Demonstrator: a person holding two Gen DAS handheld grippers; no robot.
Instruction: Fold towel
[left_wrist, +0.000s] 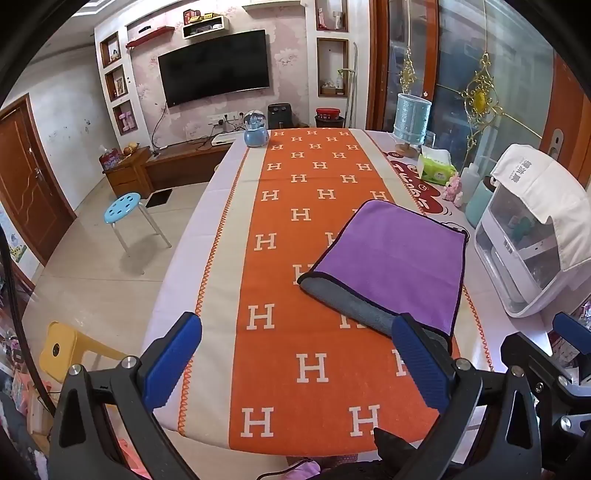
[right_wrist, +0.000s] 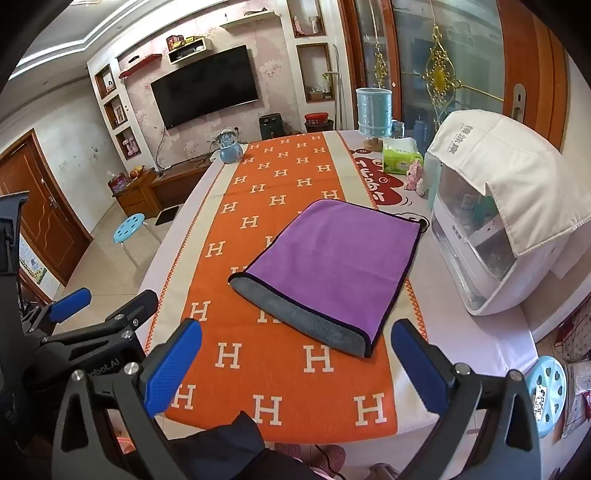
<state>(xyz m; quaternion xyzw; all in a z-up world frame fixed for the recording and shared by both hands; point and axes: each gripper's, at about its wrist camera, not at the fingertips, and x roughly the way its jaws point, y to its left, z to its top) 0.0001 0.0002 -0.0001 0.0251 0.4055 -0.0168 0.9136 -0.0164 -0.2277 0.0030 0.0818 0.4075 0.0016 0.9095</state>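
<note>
Long table (right_wrist: 461, 332) under an orange runner (right_wrist: 280, 387) patterned with white H's, running from near edge to far. White lidded appliance (right_wrist: 491, 258) at right, tissue box (right_wrist: 400, 157) and blue canister (right_wrist: 375, 110) beyond it, blue globe (right_wrist: 229, 147) at far left end.

Towel (right_wrist: 332, 254), purple on top with grey underside and dark piping, lying flat on the right half of the runner, apparently folded once already: grey lower layer projecting along the near-left edge, upper layer set slightly back.

Left gripper (left_wrist: 297, 365) and right gripper (right_wrist: 297, 365) both hovering near the table's near edge, fingers spread wide, holding nothing, clear of the cloth.

Judged step: approach for a further fold. For a clean result, best to pinch both layers together at the two near corners, one per gripper, lift only enough to clear the runner, carry evenly toward the far edge, and align piping to piping before release. Risk: catching only the top layer, or dragging the runner along.
</note>
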